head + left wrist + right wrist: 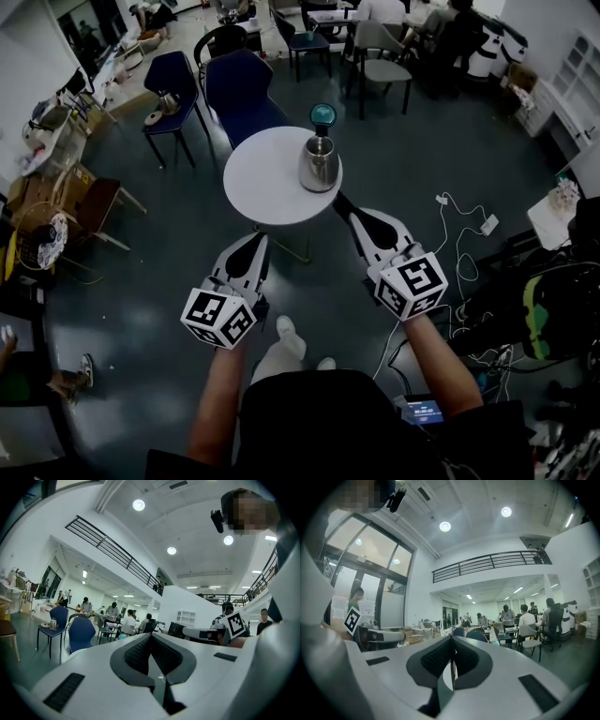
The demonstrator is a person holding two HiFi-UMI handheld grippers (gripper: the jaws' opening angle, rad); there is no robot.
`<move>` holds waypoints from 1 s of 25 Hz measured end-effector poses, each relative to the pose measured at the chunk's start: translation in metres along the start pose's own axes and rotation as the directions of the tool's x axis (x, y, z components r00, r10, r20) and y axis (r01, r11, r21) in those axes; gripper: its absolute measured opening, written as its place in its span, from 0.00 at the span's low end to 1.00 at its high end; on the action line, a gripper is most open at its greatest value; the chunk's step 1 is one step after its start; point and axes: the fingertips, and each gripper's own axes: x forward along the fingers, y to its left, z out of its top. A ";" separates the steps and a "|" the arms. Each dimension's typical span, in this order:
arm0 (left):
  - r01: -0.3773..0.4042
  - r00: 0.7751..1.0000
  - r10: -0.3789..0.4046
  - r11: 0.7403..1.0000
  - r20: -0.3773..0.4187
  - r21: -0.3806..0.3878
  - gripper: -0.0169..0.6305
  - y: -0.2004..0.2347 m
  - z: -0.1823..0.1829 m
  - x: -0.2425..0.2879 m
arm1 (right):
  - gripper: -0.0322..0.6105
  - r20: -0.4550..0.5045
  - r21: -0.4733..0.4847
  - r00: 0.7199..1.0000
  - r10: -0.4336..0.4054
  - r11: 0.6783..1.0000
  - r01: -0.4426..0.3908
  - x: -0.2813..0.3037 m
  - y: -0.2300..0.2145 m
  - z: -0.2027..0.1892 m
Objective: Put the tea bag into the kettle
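**Tools held near a round worktop (267, 178)**
The kettle (319, 162) stands at the worktop's right edge. The left tool (258, 240) has its jaws together; the right tool (339, 200) pinches a thin strip (452, 670) (edge-on, too slim to identify).

A thin pale sliver (452, 667) between the right tool's (451, 641) jaws is too slim to identify, and the silver metal kettle (319, 164) on the round white worktop (262, 178) ahead of that tool is too small to see into.
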 end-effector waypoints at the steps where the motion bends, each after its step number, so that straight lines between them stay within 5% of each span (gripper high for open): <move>1: -0.001 1.000 0.001 1.000 0.000 -0.001 0.05 0.007 0.001 0.002 | 0.08 0.000 -0.001 1.000 0.001 1.000 -0.001 0.007 -0.001 0.000; 25: 0.055 0.998 -0.055 0.998 -0.011 -0.030 0.05 0.139 0.043 0.081 | 0.08 -0.005 0.006 0.998 -0.055 0.998 0.055 0.154 -0.034 0.025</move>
